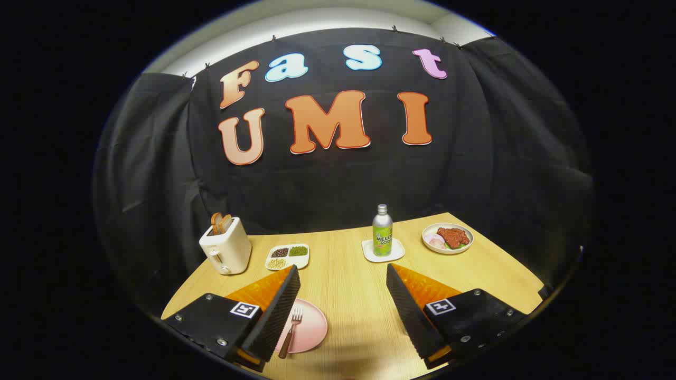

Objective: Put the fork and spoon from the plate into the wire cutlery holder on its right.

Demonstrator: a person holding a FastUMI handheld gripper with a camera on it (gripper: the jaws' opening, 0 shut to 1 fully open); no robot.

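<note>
Fork (291, 331) on plate (311, 332) — beside wide-apart fingers' (288, 311) left one

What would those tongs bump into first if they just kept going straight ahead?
Probably the green soda bottle on its white coaster. The tongs are open and empty, with bare table between them; the bottle stands slightly right of centre, though depth is hard to judge.
</note>
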